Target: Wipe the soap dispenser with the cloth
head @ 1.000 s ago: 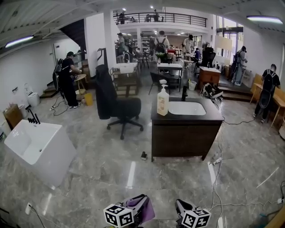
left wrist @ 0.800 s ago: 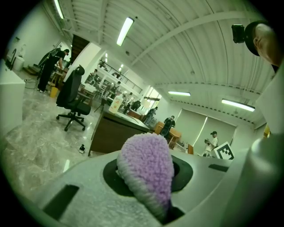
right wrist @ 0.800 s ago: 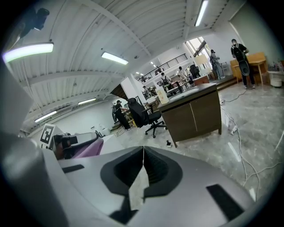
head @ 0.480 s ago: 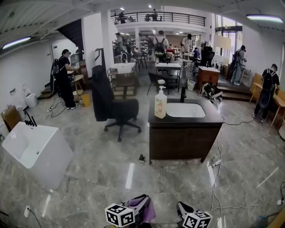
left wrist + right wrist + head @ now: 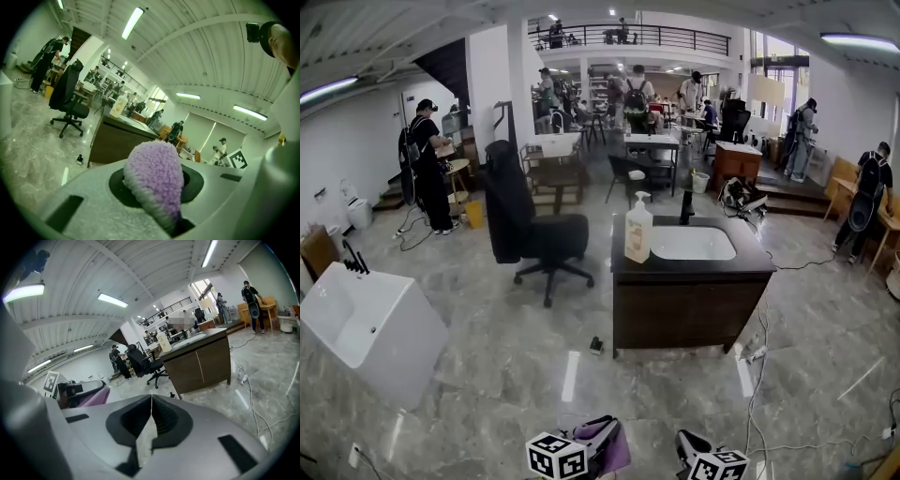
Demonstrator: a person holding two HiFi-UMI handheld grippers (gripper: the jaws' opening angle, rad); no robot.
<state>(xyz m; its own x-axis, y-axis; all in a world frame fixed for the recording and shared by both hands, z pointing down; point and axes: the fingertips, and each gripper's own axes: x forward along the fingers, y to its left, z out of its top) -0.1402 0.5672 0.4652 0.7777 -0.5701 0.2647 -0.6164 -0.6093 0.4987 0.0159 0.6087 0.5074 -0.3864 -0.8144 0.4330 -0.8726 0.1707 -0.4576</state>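
Since a second ago we have walked closer to the dark vanity cabinet (image 5: 689, 300): the soap dispenser (image 5: 638, 230) now sits lower and larger in the head view, and the office chair (image 5: 536, 234) has slid leftward. We judge this to be the approach. To do it well, we should keep heading for the cabinet's front left corner, lift the left gripper (image 5: 598, 433) only once near, and lead with the fluffy end. That gripper pinches the purple cloth (image 5: 154, 178), which bulges out past its jaws. The right gripper (image 5: 151, 416) has its jaws pressed together on nothing, so it could open later to steady the bottle. The dispenser stands upright at the counter's left edge, just beside the white basin (image 5: 694, 244). It is well apart from both pairs of jaws, ahead across the marble floor (image 5: 487, 375).
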